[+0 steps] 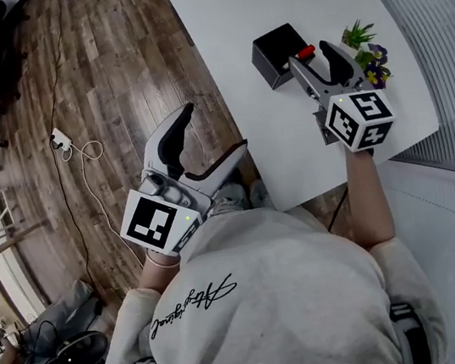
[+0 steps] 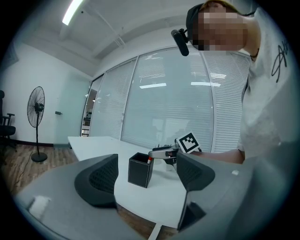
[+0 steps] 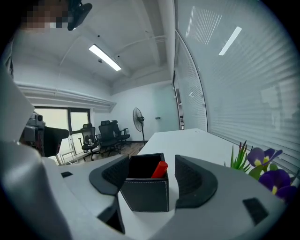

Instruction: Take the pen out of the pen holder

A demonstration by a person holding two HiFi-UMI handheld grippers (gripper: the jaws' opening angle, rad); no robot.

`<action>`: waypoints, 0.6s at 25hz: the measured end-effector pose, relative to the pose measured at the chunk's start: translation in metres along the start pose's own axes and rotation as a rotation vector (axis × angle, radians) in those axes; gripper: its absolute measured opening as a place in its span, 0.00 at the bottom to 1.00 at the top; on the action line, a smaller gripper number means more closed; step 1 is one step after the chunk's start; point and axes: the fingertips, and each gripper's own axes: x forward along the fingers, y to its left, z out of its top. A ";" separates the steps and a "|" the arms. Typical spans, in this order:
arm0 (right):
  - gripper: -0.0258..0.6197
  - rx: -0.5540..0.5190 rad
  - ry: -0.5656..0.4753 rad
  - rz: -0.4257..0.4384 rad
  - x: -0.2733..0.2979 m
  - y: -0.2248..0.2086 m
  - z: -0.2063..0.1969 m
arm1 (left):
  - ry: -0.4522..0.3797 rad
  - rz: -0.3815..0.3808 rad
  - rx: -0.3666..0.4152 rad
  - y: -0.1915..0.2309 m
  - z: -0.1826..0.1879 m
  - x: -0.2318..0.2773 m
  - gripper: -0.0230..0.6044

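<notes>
right gripper (image 3: 149, 174): jaws apart, framing black square leather pen holder (image 3: 146, 192) with red pen (image 3: 160, 169), frame centre | left gripper (image 2: 146, 166): jaws apart, empty

Black cursive script across the grey sweatshirt (image 1: 191, 305); wording not legible, possibly a signature-style logo. No other text readable.

Dressed in a light grey sweatshirt (image 1: 263, 300) with black handwritten script on the back. Left gripper (image 1: 215, 127) and right gripper (image 1: 310, 56) both with pale grey curved bodies, black ribbed pads (image 2: 101, 180), and a white cube (image 1: 360, 119) bearing black square markers.
</notes>
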 end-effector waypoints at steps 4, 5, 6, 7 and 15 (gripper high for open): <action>0.47 -0.003 0.030 -0.003 0.011 -0.003 -0.011 | 0.007 0.009 0.001 0.003 -0.003 -0.004 0.63; 0.47 -0.002 0.036 -0.006 0.012 -0.004 -0.013 | 0.007 0.012 0.001 0.003 -0.004 -0.005 0.63; 0.46 -0.002 0.041 -0.010 0.012 -0.004 -0.015 | 0.006 0.013 0.002 0.003 -0.004 -0.006 0.63; 0.46 -0.002 0.045 -0.013 0.011 -0.005 -0.016 | 0.006 0.014 0.003 0.002 -0.003 -0.008 0.63; 0.39 0.004 0.054 -0.021 0.007 -0.010 -0.020 | 0.006 0.020 0.007 -0.006 -0.005 -0.007 0.63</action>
